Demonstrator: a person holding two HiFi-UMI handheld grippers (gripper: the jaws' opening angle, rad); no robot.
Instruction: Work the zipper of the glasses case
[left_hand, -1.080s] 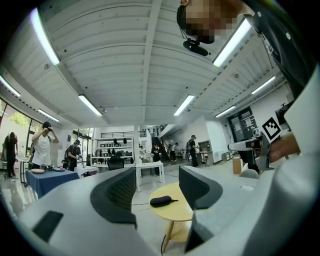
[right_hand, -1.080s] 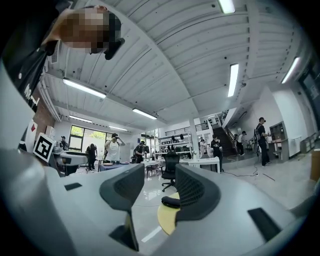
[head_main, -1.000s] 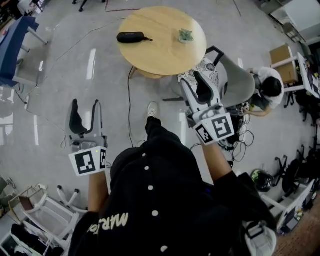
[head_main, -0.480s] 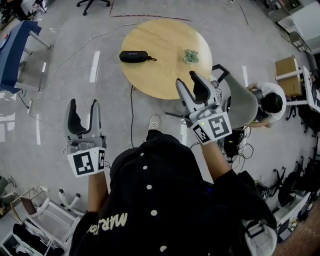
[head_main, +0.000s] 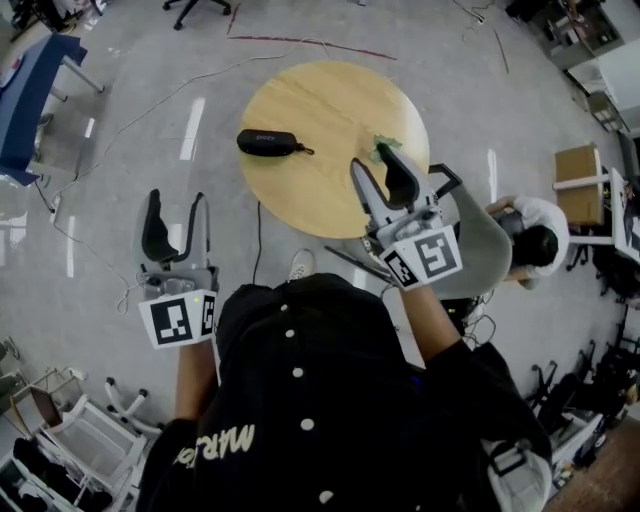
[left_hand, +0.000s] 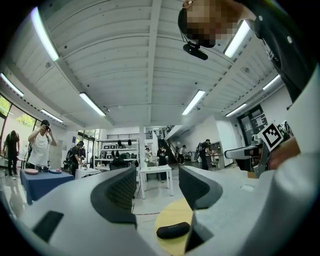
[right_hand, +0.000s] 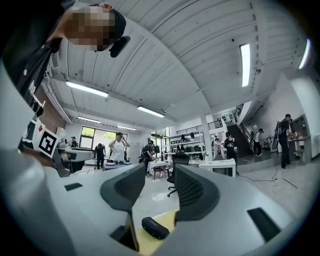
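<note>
The glasses case (head_main: 268, 143) is laid on the left part of the round table (head_main: 330, 95), well apart from a small object (head_main: 381, 143) set near the table's right edge. The right gripper (head_main: 373, 158) is held over the near right part of the table, just before that small object. The left gripper (head_main: 175, 197) is held over the floor, left of the table and nearer than the case. A chair (head_main: 482, 235) is placed right of the table, with a seated person (head_main: 532, 232) beyond it.
</note>
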